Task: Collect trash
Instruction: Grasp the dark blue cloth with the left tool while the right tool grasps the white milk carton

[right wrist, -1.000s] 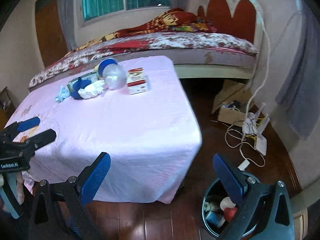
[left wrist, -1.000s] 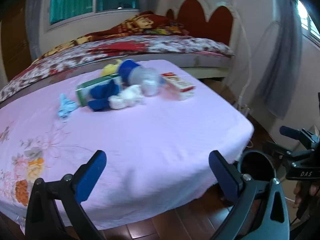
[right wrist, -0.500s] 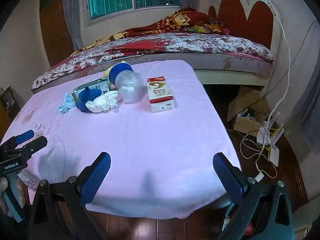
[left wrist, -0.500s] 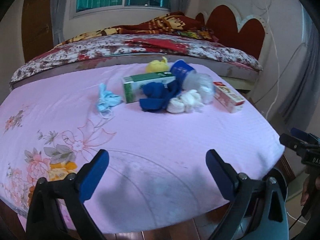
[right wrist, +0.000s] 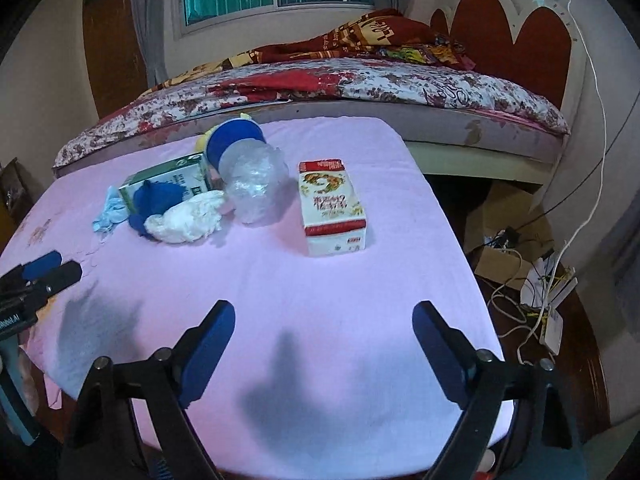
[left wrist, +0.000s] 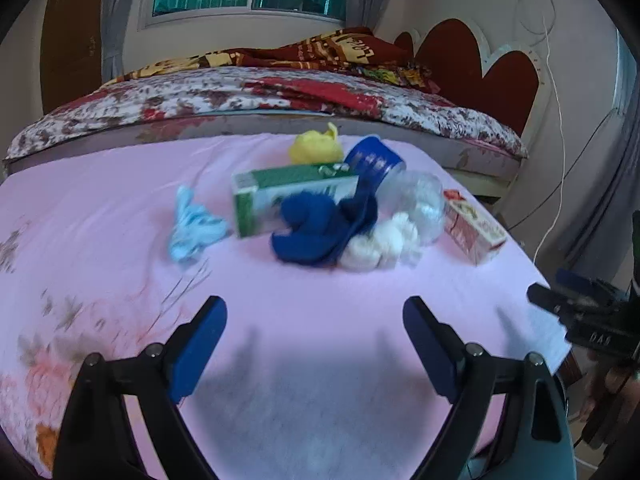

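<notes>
A heap of trash lies on the pink sheet [left wrist: 320, 320]: a green carton [left wrist: 276, 198], a crumpled blue cloth [left wrist: 324, 228], a white wad [left wrist: 380, 246], a clear plastic bottle with a blue cap [right wrist: 252, 176], a yellow wad [left wrist: 316, 148], a light-blue mask [left wrist: 192, 228] and a red-and-white carton [right wrist: 332, 208]. My left gripper [left wrist: 314, 344] hovers over the sheet short of the heap, jaws closing with nothing between them. My right gripper [right wrist: 324, 348] hangs in front of the red-and-white carton, jaws also closing on nothing.
A bed with a red floral cover [right wrist: 320, 80] stands behind the pink surface. Cables and a cardboard box [right wrist: 508, 240] lie on the wooden floor to the right. A dark bin rim [left wrist: 560, 392] shows below the sheet's right corner.
Both grippers have moved from the floor-side edge in over the pink sheet, toward the heap. Their jaws stand a little narrower. The bin has slipped almost out of both views.
</notes>
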`<state>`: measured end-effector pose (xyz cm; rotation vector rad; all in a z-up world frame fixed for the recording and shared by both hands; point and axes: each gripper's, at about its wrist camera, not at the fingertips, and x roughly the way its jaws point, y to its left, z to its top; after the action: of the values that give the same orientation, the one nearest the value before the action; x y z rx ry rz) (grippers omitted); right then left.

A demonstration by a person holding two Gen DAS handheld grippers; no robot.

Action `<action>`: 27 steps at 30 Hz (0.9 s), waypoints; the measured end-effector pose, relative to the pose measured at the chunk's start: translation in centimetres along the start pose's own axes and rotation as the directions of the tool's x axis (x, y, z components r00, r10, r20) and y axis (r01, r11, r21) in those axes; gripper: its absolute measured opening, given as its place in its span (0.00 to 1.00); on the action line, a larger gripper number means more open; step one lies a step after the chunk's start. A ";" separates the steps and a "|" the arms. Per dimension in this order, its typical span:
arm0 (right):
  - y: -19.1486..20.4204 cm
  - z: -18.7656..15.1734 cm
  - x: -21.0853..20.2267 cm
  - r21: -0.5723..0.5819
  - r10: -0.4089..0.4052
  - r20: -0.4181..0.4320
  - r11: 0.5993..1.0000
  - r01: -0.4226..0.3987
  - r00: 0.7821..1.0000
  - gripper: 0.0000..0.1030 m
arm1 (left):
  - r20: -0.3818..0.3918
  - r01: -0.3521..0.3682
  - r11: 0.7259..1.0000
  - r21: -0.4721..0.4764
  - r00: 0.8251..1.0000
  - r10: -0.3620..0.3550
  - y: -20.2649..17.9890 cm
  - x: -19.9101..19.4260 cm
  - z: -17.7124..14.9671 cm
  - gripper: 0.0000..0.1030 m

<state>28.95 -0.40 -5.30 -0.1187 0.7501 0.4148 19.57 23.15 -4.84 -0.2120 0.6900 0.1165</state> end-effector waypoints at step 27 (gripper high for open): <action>-0.4 5.9 10.7 -0.023 0.016 -0.087 1.000 -0.018 0.996 0.70 | -0.169 -0.002 0.997 -0.082 0.985 -0.012 0.7 11.4 4.8 0.76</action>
<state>39.88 4.14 -8.33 -0.1533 0.8319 0.4369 31.17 25.36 -8.71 -0.3052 0.8551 0.1227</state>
